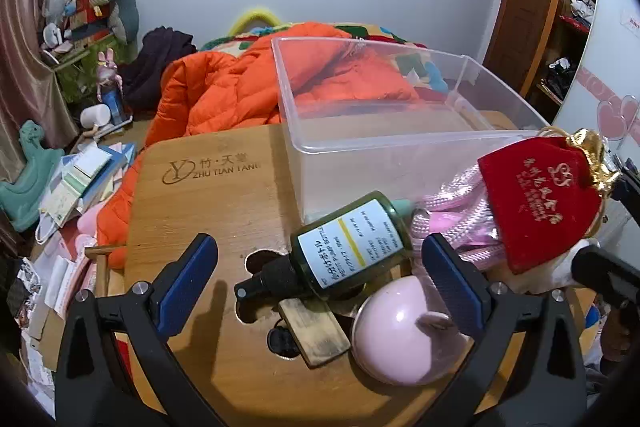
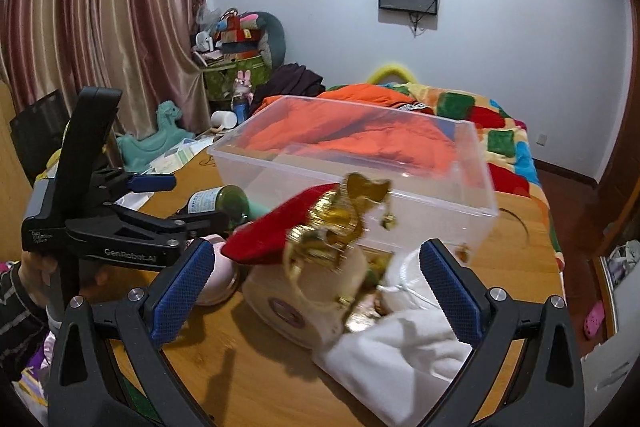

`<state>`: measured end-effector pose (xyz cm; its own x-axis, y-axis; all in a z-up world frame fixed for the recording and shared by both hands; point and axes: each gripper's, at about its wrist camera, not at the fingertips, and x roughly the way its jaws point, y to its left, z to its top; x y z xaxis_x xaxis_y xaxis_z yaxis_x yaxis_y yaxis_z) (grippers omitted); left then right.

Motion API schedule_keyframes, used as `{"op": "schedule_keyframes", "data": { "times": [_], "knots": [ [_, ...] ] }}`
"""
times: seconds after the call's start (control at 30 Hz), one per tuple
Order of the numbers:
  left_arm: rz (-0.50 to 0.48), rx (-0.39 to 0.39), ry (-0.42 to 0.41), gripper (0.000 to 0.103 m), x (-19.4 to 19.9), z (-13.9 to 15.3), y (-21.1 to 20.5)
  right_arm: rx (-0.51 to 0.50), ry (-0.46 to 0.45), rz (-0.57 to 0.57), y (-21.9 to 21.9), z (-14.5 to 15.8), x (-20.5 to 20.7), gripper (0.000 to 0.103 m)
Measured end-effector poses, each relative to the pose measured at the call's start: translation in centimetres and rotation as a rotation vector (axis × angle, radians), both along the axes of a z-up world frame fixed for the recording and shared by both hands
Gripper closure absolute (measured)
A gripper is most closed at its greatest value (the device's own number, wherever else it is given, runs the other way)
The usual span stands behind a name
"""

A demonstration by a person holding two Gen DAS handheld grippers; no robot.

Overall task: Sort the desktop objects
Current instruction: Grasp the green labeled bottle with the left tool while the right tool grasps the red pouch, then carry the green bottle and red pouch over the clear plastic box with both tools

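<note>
On bamboo table [image 1: 224, 195]: green bottle [image 1: 352, 243] (white label) lying flat; both claws wide open, empty.

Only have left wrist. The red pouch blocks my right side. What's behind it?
Observer: A cream round container sits just below the gold mouth of the red pouch.
Operator: Anything else there?
Observer: A white cloth lies crumpled on the table, up against that container.
Operator: Jaws on that side?
Observer: The right gripper is wide open above both, and its pads touch nothing.
</note>
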<state>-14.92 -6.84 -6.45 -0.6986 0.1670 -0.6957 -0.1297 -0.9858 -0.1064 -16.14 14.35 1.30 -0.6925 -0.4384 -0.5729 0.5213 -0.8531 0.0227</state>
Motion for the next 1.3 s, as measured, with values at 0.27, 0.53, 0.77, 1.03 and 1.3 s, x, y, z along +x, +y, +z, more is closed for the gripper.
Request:
{"op": "schedule_keyframes", "data": {
  "times": [0.27, 0.53, 0.77, 1.03, 1.3],
  "knots": [
    [-0.030, 0.033, -0.007, 0.000, -1.1, -0.7, 0.3, 0.045, -0.027, -0.005, -1.8, -1.2, -1.3, 0.024],
    [-0.059, 0.059, 0.018, 0.023, -1.1, -0.5, 0.4, 0.031, -0.035, -0.029, -1.3, -1.1, -1.6, 0.042],
    [-0.058, 0.052, 0.033, 0.039, -0.9, -0.6, 0.7, 0.005, -0.037, -0.028, -1.0, -0.6, -1.3, 0.056],
    [-0.005, 0.022, 0.078, 0.039, -0.1, 0.4, 0.5, 0.016, -0.005, -0.010, -0.9, 0.1, -0.3, 0.075],
    [0.027, 0.002, 0.140, 0.039, 1.4, 2.2, 0.1, -0.004, 0.027, -0.024, -0.4, 1.4, 0.3, 0.083]
  ]
}}
